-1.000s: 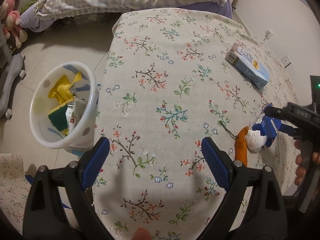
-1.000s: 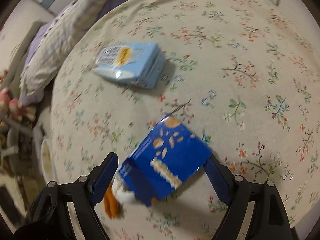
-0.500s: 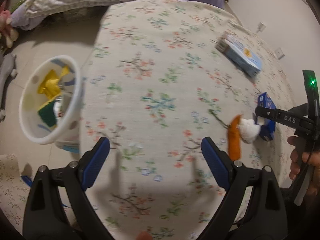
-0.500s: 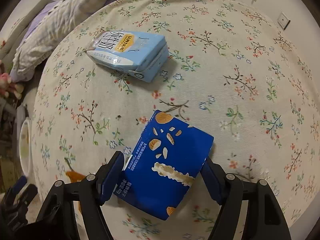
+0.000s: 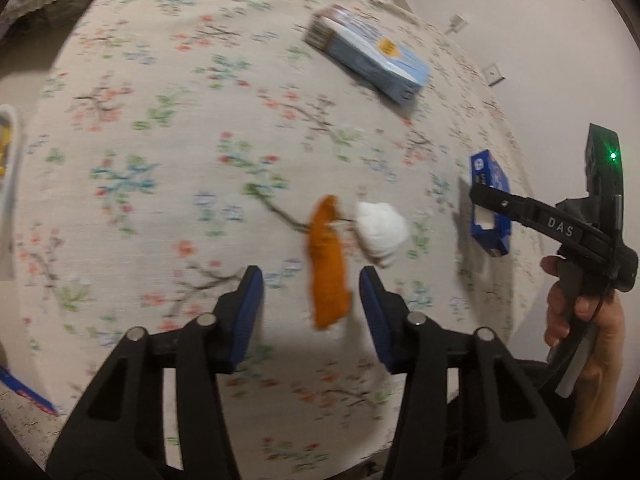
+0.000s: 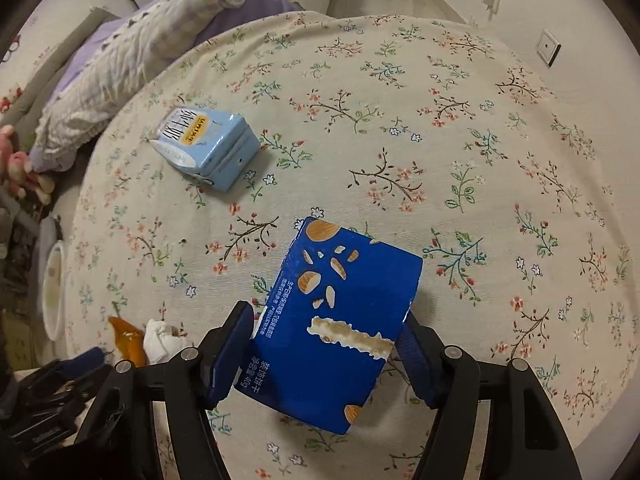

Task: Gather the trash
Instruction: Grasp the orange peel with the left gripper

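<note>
My right claw clamps the blue box, tilted toward one o'clock. My left claw, just closing, straddles the peel, seemingly untouched through blur; tissue at one o'clock.

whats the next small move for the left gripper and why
Probably close the left gripper a little more on the orange peel: its jaws have just been closing and the peel lies between them, pads not yet touching. The right gripper already clamps the blue box.
</note>
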A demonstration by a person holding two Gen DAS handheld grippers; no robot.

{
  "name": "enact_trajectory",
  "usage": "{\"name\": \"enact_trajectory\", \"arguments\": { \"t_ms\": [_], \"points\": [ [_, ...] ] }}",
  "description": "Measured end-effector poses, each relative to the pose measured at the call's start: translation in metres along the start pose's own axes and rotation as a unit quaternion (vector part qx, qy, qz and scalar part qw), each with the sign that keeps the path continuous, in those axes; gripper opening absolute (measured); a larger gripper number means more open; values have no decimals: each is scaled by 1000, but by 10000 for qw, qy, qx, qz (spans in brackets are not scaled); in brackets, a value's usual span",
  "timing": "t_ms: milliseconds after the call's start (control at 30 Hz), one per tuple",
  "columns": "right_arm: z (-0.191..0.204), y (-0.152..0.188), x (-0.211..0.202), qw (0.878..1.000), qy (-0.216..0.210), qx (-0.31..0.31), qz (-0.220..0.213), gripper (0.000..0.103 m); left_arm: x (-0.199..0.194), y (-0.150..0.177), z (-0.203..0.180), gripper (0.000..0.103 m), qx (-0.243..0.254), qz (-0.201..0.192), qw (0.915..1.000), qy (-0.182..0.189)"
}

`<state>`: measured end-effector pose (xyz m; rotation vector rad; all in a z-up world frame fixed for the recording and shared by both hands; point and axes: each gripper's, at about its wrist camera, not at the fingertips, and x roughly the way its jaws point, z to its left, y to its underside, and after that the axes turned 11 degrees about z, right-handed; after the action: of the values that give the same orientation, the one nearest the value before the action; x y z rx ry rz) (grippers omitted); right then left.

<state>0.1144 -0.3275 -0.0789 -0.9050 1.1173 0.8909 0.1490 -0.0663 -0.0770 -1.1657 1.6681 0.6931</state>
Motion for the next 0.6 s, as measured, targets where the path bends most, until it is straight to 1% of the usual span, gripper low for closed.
{"name": "enact_trajectory", "arguments": {
  "t_ms": [33,67,167,233,300,400,500,600],
  "points": [
    [-4,1,-1,10000,0,-10,-2,71,2,0,-3,44,36,13,10000,16],
    [-7,3,-2,10000,9,-32,3,71,5,-2,-9,43,90,36,10000,-13],
    [-10,7,-2,9999,54,-135,15,71,13,-5,-18,37,146,99,9997,-157],
    [-8,8,-1,9997,108,-233,-2,71,19,-6,-20,28,126,143,9995,-252],
    [-2,8,1,9993,168,-328,-15,71,20,-8,-21,21,113,108,9992,-370],
    [2,7,3,9988,205,-453,-8,71,19,-10,-19,17,77,32,9992,-400],
    [8,6,4,9984,189,-532,-5,71,13,-10,-12,16,41,-89,9987,-493],
    [17,4,3,9979,195,-618,-47,71,4,-9,-2,15,-34,-195,9988,-439]
  ]
}}
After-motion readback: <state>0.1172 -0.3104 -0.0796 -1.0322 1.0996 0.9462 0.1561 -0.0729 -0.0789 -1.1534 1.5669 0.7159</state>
